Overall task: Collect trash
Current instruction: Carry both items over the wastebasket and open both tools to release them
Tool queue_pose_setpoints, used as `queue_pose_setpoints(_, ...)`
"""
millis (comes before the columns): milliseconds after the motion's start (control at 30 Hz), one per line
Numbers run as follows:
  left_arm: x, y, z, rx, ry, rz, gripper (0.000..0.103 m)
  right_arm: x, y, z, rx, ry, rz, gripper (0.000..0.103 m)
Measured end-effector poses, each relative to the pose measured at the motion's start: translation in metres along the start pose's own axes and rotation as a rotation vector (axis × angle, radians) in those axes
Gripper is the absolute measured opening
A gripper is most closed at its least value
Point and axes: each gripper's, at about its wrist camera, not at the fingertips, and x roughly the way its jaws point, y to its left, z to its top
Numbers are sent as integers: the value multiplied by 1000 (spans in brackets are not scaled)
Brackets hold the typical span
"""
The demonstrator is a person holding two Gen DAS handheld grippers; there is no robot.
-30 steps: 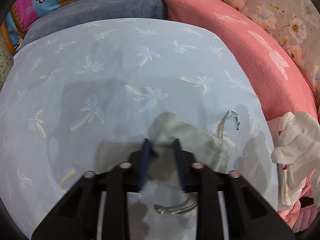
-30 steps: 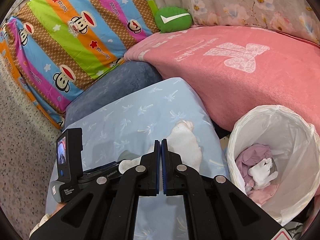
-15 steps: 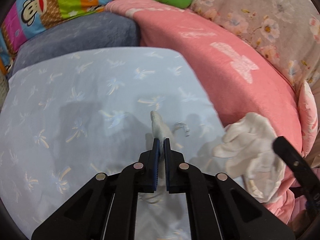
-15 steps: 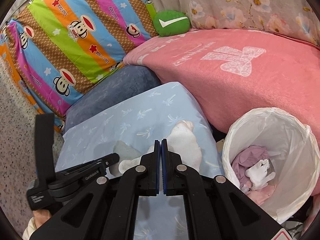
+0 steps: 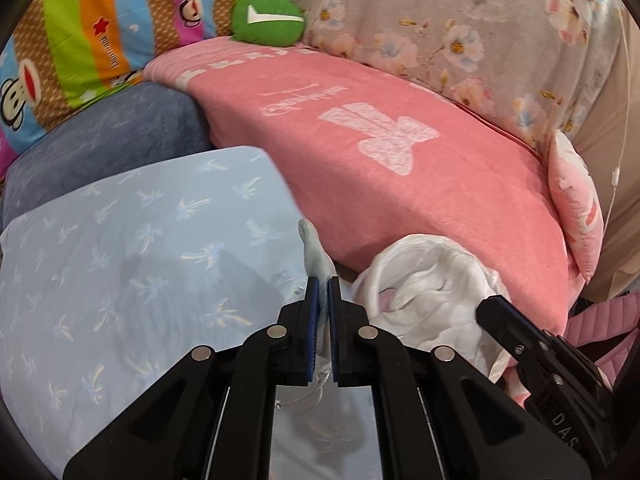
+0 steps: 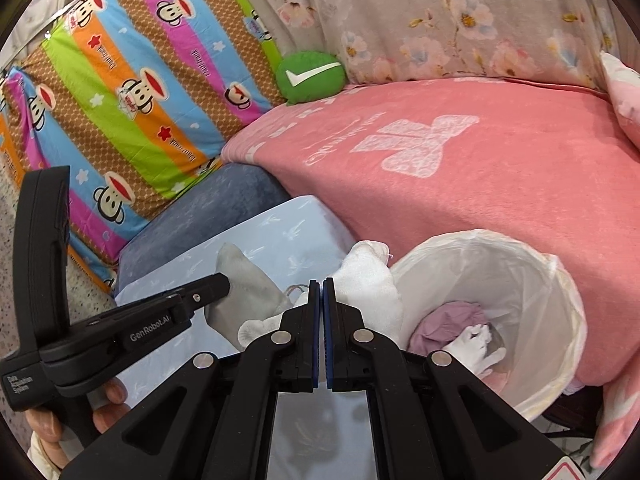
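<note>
My left gripper (image 5: 323, 280) is shut on a grey face mask (image 5: 316, 254), lifted off the light blue palm-print cushion (image 5: 120, 264). The mask also shows in the right wrist view (image 6: 244, 284), hanging from the left gripper (image 6: 222, 282). My right gripper (image 6: 322, 282) is shut on a white crumpled cloth (image 6: 370, 280), held beside the rim of a white-lined trash bin (image 6: 520, 264). The bin holds a purple cloth (image 6: 444, 324) and a white scrap (image 6: 472, 346). In the left wrist view the white cloth (image 5: 436, 288) hangs to the right of the mask.
A pink blanket (image 6: 460, 168) covers the seat behind the bin. A dark blue cushion (image 6: 208, 208), a striped monkey-print pillow (image 6: 132, 88), a green check-mark pillow (image 6: 310, 76) and floral fabric (image 6: 440, 20) lie behind.
My left gripper closed on the grey mask, lifted it off the blue cushion and carried it right toward the bin. My right gripper stayed shut on the white cloth, nearly still.
</note>
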Motion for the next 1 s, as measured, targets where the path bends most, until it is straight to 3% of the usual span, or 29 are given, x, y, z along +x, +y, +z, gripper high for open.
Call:
queue_pose_setpoints(500,24,-79,4,136,26,-87,5,-26,-70,3,67,-35,-100,2)
queue_pose_setpoints(1000,40,-106,6,159,52,-137,8,-26,-98,5,113,-41,-134,2)
